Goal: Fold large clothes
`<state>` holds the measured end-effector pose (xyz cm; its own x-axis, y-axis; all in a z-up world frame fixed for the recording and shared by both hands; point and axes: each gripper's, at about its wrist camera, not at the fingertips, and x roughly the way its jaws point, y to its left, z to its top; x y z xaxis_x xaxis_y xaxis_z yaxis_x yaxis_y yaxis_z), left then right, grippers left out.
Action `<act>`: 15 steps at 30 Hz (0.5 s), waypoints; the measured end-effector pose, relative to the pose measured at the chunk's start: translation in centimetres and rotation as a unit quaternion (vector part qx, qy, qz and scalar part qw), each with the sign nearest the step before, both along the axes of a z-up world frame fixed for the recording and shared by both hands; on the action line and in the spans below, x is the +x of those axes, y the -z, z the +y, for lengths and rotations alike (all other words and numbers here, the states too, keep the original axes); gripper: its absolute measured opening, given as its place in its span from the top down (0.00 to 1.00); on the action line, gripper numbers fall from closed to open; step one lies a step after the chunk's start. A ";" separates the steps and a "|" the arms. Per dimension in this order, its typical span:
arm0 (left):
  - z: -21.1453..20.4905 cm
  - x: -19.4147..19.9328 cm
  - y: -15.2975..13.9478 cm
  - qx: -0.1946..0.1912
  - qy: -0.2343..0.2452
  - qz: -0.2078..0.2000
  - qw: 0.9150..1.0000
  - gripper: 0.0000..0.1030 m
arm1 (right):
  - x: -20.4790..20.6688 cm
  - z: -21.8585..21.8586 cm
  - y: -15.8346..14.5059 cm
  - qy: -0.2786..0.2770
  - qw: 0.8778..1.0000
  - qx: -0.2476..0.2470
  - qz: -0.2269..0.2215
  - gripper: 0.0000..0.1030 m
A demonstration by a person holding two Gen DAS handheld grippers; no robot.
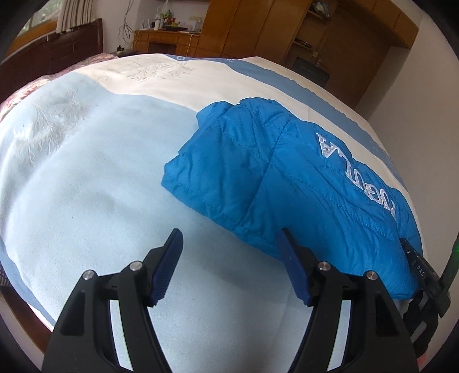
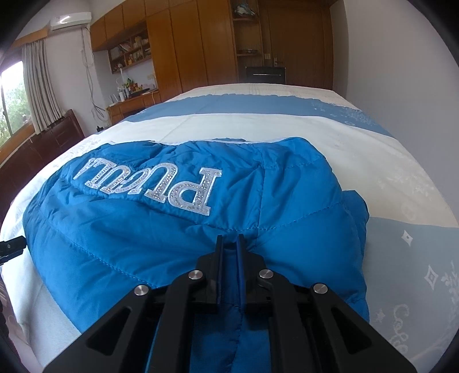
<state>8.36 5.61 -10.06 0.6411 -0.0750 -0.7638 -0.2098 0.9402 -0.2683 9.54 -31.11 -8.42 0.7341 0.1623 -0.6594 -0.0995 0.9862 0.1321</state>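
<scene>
Ahead of your right gripper: bed [image 2: 287,126] with blue-white cover, wooden wardrobes [image 2: 186,48] beyond; ahead-left curtained window [image 2: 14,100], daylight, wall air conditioner [image 2: 70,19], cluttered wooden desk [image 2: 132,103]

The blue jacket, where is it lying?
The blue jacket lies folded on the bedspread, right of the open left gripper; the right gripper pinches its near edge.
</scene>
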 end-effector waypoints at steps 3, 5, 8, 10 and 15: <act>0.1 0.5 0.1 -0.003 0.000 0.000 1.000 0.31 | 0.0 -0.2 0.0 -0.001 1.000 0.003 0.000 0.92; 0.2 0.9 0.2 -0.006 0.000 -0.002 1.000 0.29 | 0.0 -0.2 0.0 -0.001 1.000 0.003 -0.001 0.92; 0.3 1.3 0.3 -0.013 0.000 -0.001 1.000 0.27 | 0.1 -0.2 0.0 -0.001 1.000 0.004 0.000 0.92; 0.4 1.4 0.3 -0.018 0.000 0.001 1.000 0.27 | 0.1 -0.2 0.0 -0.001 1.000 0.004 0.000 0.92; 0.8 0.7 0.4 -0.028 0.000 0.004 1.000 0.27 | 0.1 -0.3 0.0 -0.001 1.000 0.005 -0.001 0.92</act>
